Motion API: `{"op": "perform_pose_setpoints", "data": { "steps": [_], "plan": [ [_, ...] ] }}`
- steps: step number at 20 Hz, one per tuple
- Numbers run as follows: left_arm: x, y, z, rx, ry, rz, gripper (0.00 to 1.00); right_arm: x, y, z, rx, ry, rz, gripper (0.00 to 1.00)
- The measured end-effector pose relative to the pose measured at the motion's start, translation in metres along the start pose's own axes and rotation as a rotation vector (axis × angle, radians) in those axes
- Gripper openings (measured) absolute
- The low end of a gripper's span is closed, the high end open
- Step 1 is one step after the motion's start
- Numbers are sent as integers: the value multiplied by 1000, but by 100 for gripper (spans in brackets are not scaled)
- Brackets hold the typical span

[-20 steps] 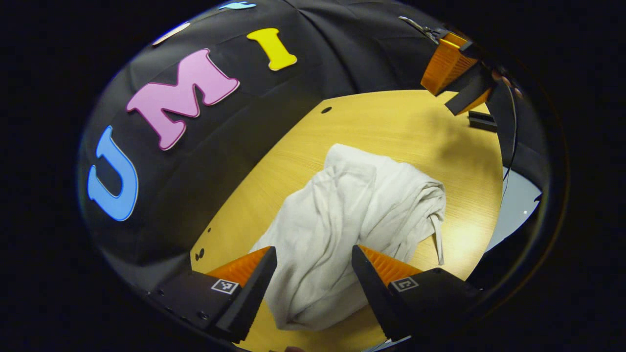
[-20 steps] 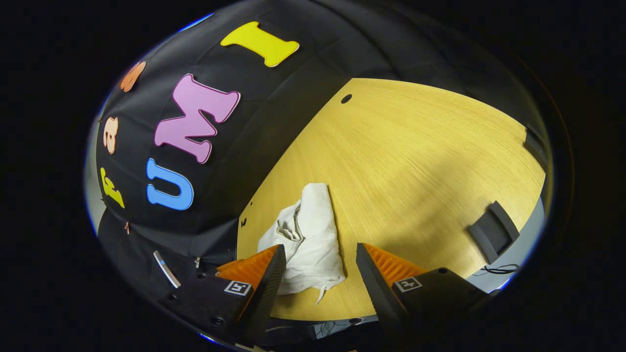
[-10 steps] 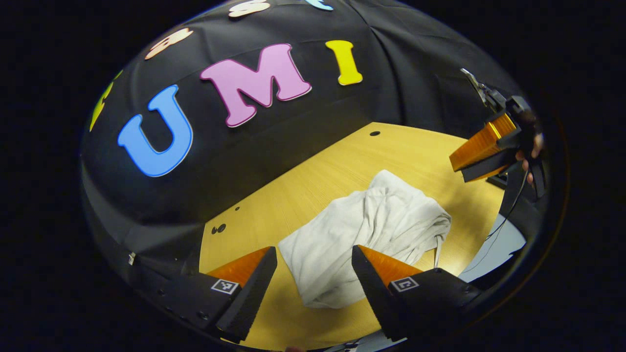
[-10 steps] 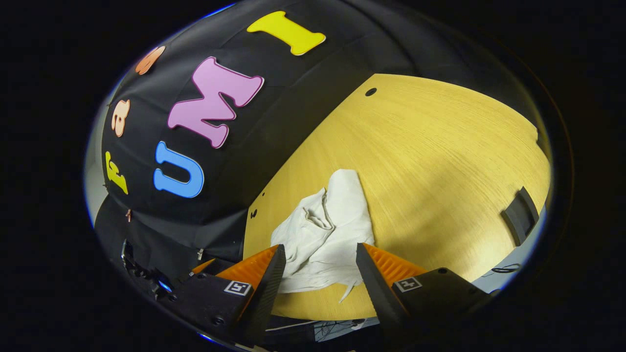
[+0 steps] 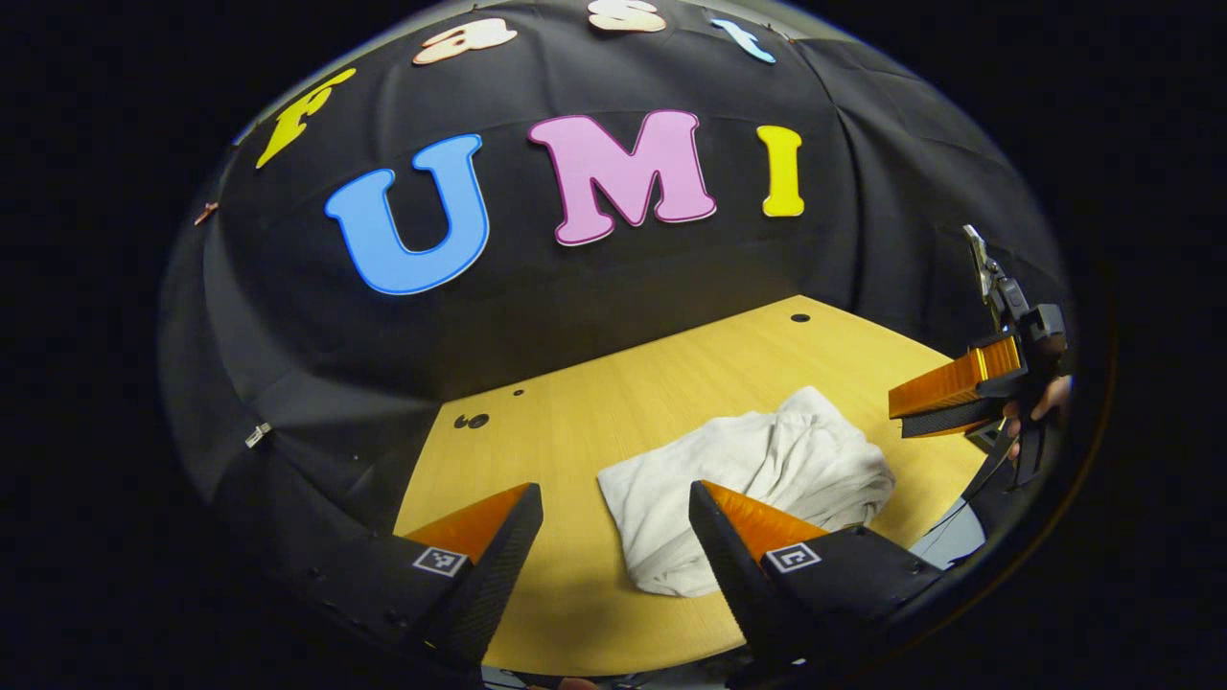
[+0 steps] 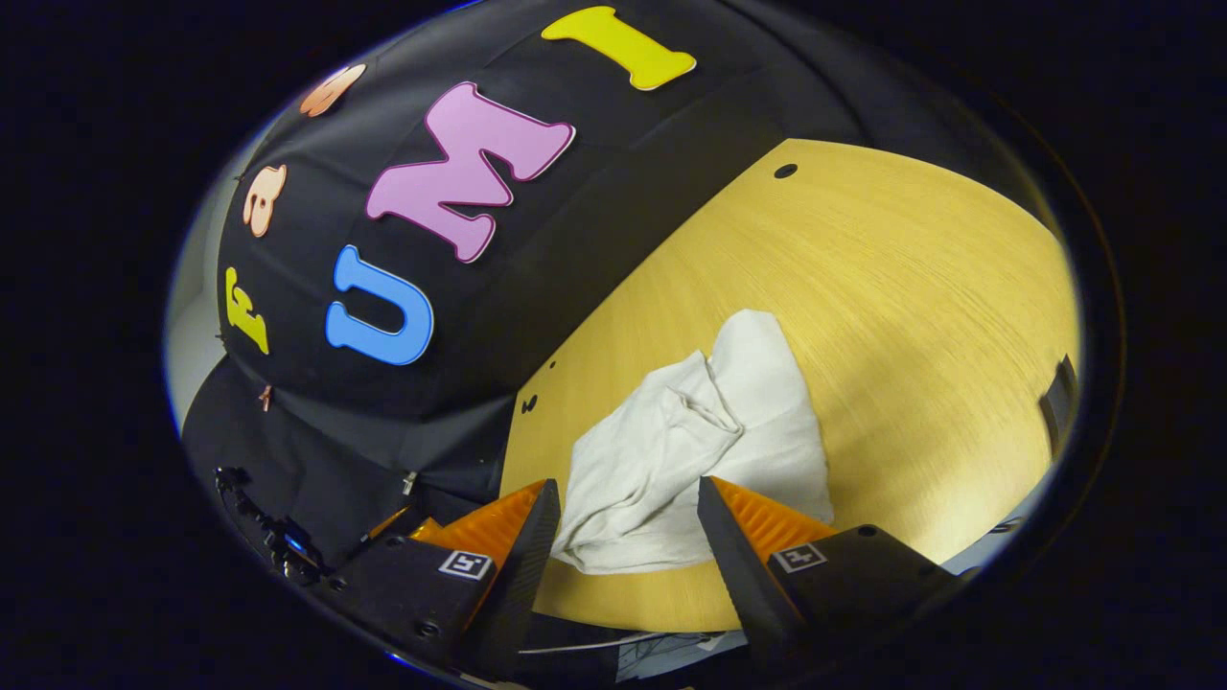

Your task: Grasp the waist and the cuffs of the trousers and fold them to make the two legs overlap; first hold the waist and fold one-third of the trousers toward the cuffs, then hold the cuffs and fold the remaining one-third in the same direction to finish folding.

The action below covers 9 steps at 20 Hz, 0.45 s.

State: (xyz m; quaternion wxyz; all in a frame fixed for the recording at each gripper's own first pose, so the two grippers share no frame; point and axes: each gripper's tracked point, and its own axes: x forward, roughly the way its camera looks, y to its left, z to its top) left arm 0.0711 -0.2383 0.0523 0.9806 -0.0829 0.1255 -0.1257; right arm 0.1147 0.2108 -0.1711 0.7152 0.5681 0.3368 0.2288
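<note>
The white trousers (image 5: 757, 479) lie in a rumpled, folded bundle on the wooden table (image 5: 594, 412), near its front edge. In the left gripper view my left gripper (image 5: 615, 537) hangs open above the table, just short of the bundle's left end, holding nothing. The right gripper (image 5: 944, 402) shows at the far right of that view, held by a hand, to the right of the bundle. In the right gripper view the trousers (image 6: 690, 450) lie just beyond my right gripper (image 6: 621, 532), which is open and empty above the front edge.
The black cloth wall stands close behind the table (image 6: 911, 287). Small dark holes (image 5: 472, 421) mark the tabletop near its back-left corner, and another hole (image 6: 785, 171) sits at the far side. A dark bracket (image 6: 1057, 402) sits at the table's right edge.
Both grippers have pulled back and up from the trousers, staying open; the left view has tilted up to show more of the wall, and the bundle looks smaller and farther away.
</note>
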Motion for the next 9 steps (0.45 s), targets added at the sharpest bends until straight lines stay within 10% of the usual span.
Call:
{"op": "perform_pose_setpoints", "data": {
  "steps": [9],
  "plan": [
    [-28,40,-21,-121,40,115,97,27,3,-34,-42,118,-31,90]
  ]
}}
